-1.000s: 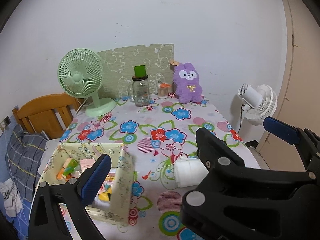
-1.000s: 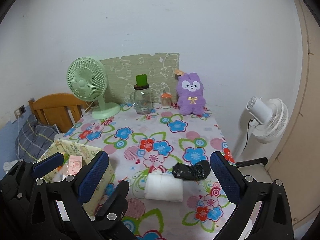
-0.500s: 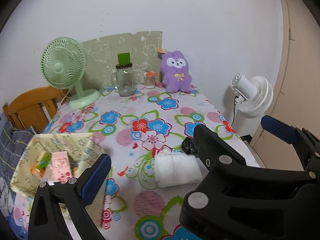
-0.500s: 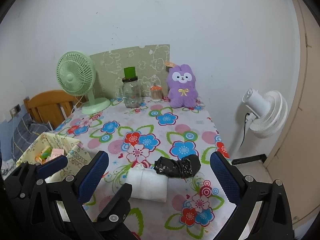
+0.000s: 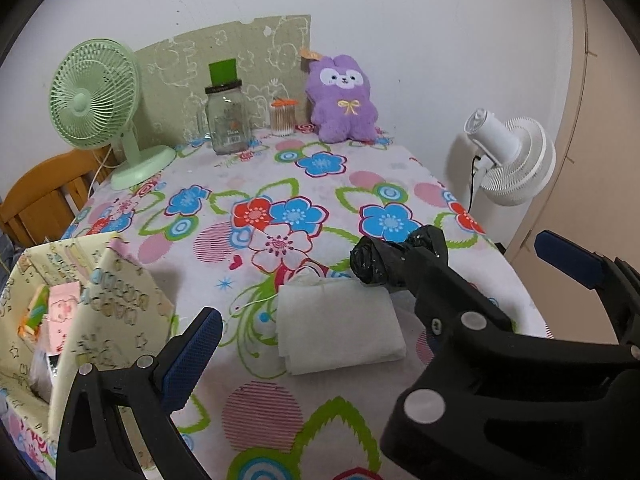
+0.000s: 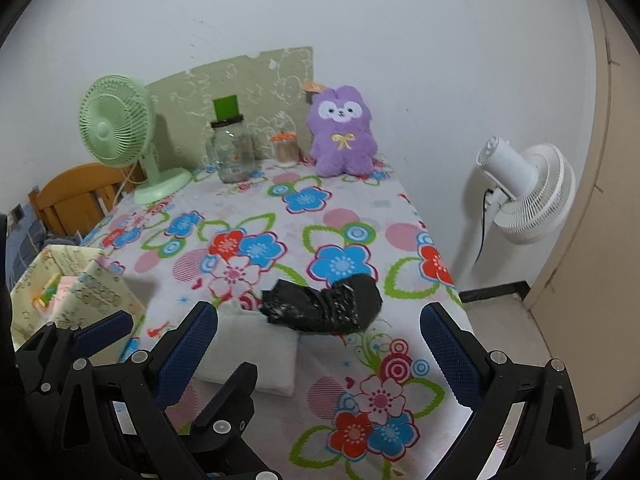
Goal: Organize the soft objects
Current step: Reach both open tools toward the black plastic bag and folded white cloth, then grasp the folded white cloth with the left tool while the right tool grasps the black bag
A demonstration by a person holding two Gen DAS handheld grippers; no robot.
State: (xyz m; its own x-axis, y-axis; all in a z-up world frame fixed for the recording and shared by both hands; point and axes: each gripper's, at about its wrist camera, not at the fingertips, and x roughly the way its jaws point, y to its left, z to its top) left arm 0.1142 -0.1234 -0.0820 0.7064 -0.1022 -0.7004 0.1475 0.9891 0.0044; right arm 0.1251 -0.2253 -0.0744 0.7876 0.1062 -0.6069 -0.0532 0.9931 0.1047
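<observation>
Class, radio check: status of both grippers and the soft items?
Left gripper open, empty. Right gripper open, empty. White cloth and black bag roll on table, touching. Path unobstructed.

**Soft things on the flowered tabletop**

Near the front of the table lies a folded white cloth pad [image 5: 338, 322], flat, its layered edges showing at the near side. Just behind it and touching its far right corner sits a crumpled black plastic roll [image 6: 324, 308], lying on its side, shiny and wrinkled. At the left edge stands an open pale yellow fabric box with printed patterns [image 5: 116, 320], its walls slumping a little, small pink and orange items inside. Far back against the wall, a purple plush bunny [image 5: 344, 100] sits upright.
</observation>
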